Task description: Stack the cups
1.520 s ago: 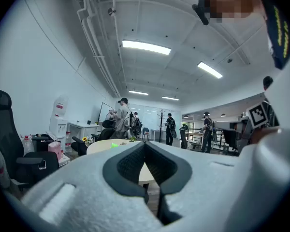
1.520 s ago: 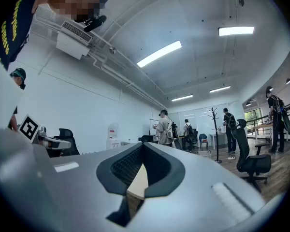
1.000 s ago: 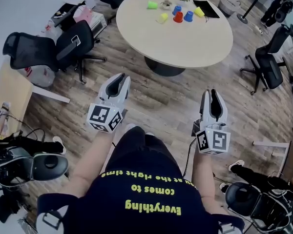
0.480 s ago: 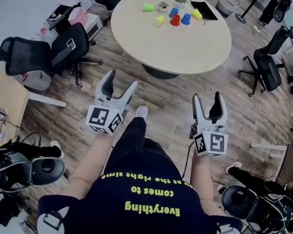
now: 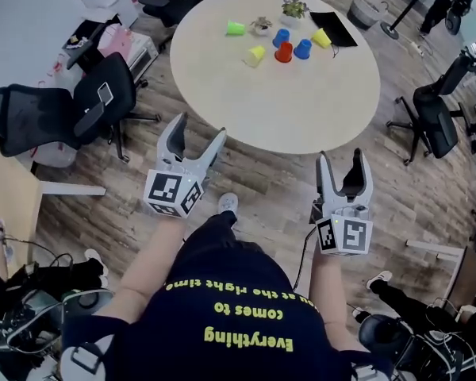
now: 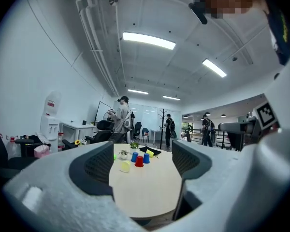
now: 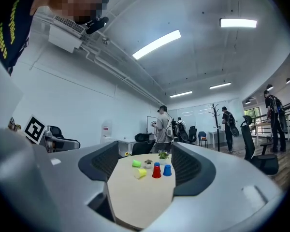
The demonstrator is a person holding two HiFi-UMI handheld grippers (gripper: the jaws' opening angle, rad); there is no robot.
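Several small cups stand at the far side of the round table (image 5: 301, 101): a green cup (image 5: 236, 28), a yellow cup (image 5: 256, 55), a red cup (image 5: 284, 51), two blue cups (image 5: 303, 49) and another yellow cup (image 5: 323, 38). My left gripper (image 5: 198, 132) and right gripper (image 5: 342, 159) hover over the floor, short of the table's near edge. Both point level at the cups, and their jaws have just been opening, with nothing between them. The left gripper view frames the red cup (image 6: 139, 161) between the open jaws. The right gripper view shows the red cup (image 7: 156, 171) beside the yellow cup (image 7: 140, 173).
A potted plant (image 5: 293, 8) and a black folder (image 5: 338, 24) lie beyond the cups. Black office chairs stand left (image 5: 103, 94) and right (image 5: 432, 117) of the table. People stand in the background of the room (image 7: 163, 122). Gear lies on the floor by my feet (image 5: 32, 324).
Both grippers went from shut to wide open. I have stepped forward, so the table and cups sit nearer and lower in the head view.
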